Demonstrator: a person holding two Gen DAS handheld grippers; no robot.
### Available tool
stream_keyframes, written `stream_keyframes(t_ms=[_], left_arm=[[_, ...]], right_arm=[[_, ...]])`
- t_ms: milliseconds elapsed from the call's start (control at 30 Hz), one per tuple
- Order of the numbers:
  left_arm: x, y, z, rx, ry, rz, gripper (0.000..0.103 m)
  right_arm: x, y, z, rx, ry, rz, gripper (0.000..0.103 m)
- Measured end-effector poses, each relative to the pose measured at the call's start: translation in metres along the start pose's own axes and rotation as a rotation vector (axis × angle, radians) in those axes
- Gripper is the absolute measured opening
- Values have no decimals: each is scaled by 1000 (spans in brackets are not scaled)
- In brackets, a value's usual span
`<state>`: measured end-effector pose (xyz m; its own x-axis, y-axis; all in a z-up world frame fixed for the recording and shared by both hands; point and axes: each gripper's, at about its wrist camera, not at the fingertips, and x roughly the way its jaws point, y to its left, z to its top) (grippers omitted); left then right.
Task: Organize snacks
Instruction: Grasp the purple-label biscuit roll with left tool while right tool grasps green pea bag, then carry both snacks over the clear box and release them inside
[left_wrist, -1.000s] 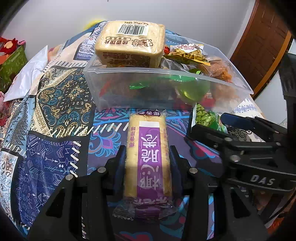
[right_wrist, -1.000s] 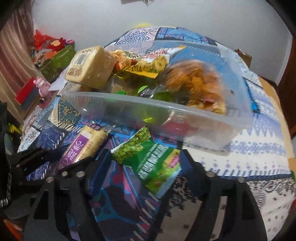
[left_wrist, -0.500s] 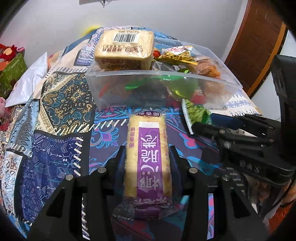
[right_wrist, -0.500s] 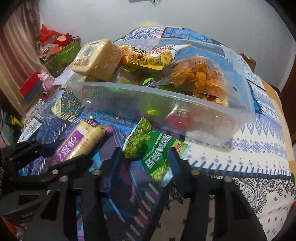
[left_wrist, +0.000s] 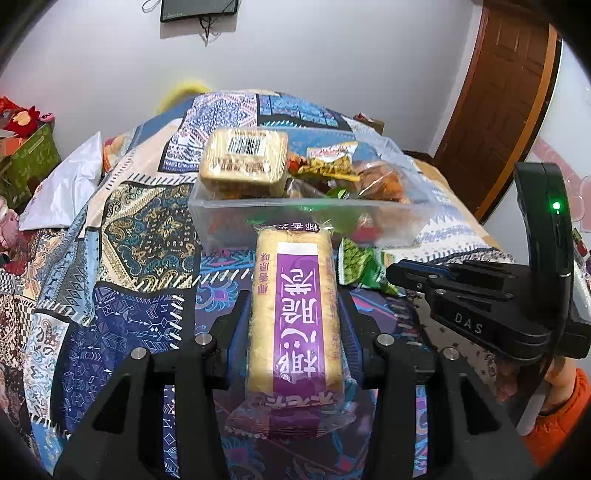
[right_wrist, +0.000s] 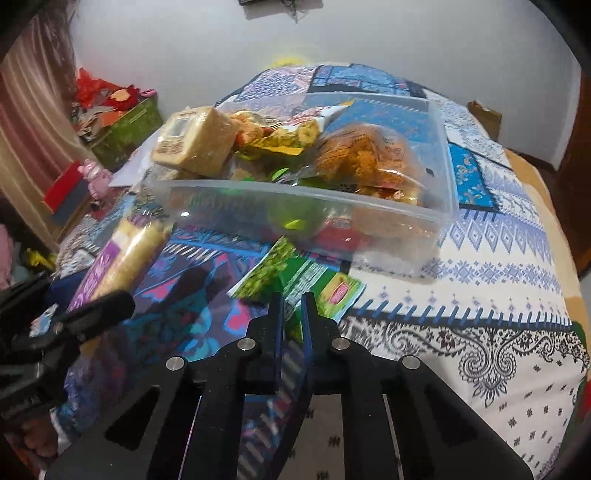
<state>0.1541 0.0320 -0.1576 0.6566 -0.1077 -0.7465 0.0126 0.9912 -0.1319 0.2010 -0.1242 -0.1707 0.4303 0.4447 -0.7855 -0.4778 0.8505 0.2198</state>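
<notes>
since a second ago the right gripper has gone from wide apart to clenched on the near corner of the green pack, and the left view has lifted, so the bin now sits smaller and higher in frame. the left gripper grasps the purple bar lengthwise at frame centre, fingers pressed on its two long sides, the far end poking out toward the bin's near wall. in the right view the jaws stand nearly together at lower centre with only a thin edge of the green pack between them; the rest of the pack lies on the cloth just in front of the bin. the right view is blurred, so how deep that bite goes is hard to tell.

the bin is at upper centre in both views, already heaped: a tan cake block at its left end, an orange bag at the right, a yellow packet between.

to do this well, i judge each snack should be lifted clear above the rim before moving forward, since the near wall stands between grippers and pile. the purple bar fits best laid flat in the middle gap. the green pack is held by a corner, so it may swing or slip; carry it slowly and let go low over the pile.
</notes>
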Motion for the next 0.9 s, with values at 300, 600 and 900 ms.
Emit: stream_keyframes(t_ms=[300, 600, 900], left_arm=[[-5, 4, 6, -16, -23, -5, 45], [6, 11, 6, -35, -5, 2, 45], [1, 12, 9, -42, -26, -1, 45]], right_arm=[[15, -3, 12, -65, 42, -34, 73], [48, -4, 22, -71, 97, 26, 71], [33, -2, 15, -47, 46, 53, 34]])
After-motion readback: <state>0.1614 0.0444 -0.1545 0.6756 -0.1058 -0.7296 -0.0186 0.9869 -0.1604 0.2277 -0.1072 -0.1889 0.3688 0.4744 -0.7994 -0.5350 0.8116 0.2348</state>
